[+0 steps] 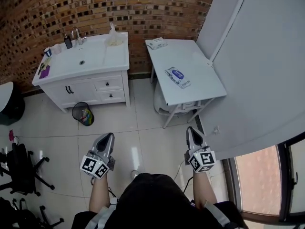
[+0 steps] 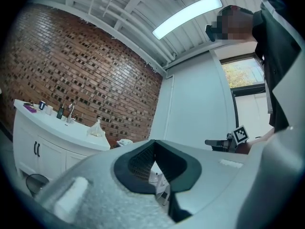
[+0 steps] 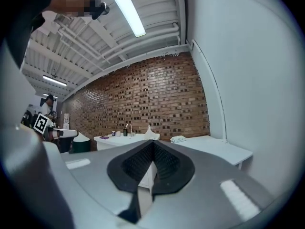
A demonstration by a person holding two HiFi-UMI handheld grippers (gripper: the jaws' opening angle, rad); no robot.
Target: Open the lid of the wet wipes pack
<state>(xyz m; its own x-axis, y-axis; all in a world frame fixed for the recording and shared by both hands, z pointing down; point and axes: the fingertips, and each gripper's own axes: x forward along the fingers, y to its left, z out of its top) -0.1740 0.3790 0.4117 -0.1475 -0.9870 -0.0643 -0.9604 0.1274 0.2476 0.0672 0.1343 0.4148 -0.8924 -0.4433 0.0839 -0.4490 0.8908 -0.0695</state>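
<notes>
The wet wipes pack (image 1: 177,77), white with a blue oval label, lies flat near the front of the small white table (image 1: 205,87) against the right wall. Both grippers are well short of it, held level over the tiled floor in front of the person. My left gripper (image 1: 108,137) is shut with nothing in it, and my right gripper (image 1: 191,130) is shut and empty too. In the left gripper view the closed jaws (image 2: 153,143) point toward the table and sink. The right gripper view shows closed jaws (image 3: 152,143) aimed at the table top (image 3: 214,148).
A white vanity with a sink (image 1: 81,61) stands left of the table, with a tap, bottles and a plastic bag (image 1: 114,38) on it. A folded cloth (image 1: 156,43) lies at the table's far end. A mesh bin (image 1: 83,113) and office chairs (image 1: 19,168) stand on the floor at left.
</notes>
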